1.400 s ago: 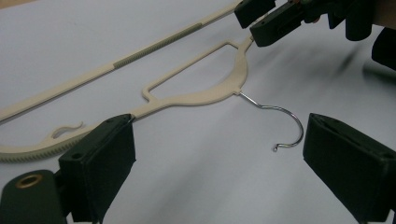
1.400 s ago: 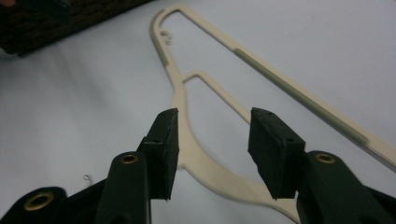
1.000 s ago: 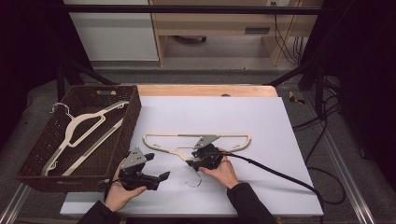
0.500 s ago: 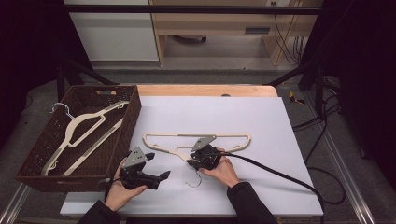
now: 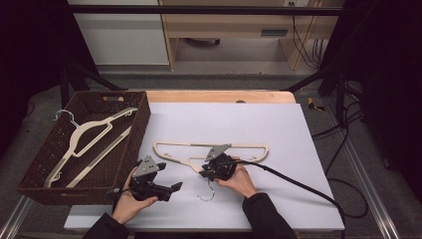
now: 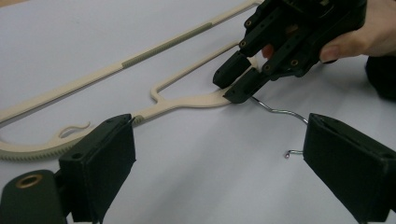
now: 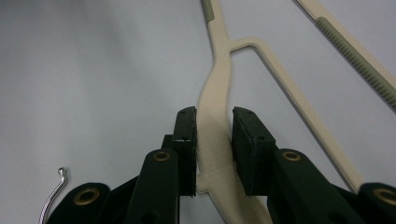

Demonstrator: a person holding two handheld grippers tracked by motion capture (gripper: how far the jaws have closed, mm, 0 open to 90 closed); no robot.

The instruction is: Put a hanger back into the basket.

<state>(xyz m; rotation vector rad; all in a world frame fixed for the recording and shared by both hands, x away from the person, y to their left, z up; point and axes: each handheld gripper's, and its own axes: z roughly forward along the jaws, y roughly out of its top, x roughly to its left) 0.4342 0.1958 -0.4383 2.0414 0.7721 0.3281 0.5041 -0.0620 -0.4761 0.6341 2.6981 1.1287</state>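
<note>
The right gripper [image 7: 214,140] has just been closing its jaws around the neck of the cream hanger [image 5: 209,149], which lies flat mid-table; the pads look pressed on it, though one side is hard to judge. The left gripper [image 6: 219,163] hovers wide open, holding nothing, just beside the hanger's metal hook [image 6: 280,112].

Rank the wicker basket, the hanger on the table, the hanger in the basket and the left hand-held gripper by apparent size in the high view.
1. Wicker basket, clearly largest.
2. Hanger on the table and hanger in the basket: they look alike, so I cannot rank them.
3. Left hand-held gripper, smallest, though it sits nearest the camera.
</note>
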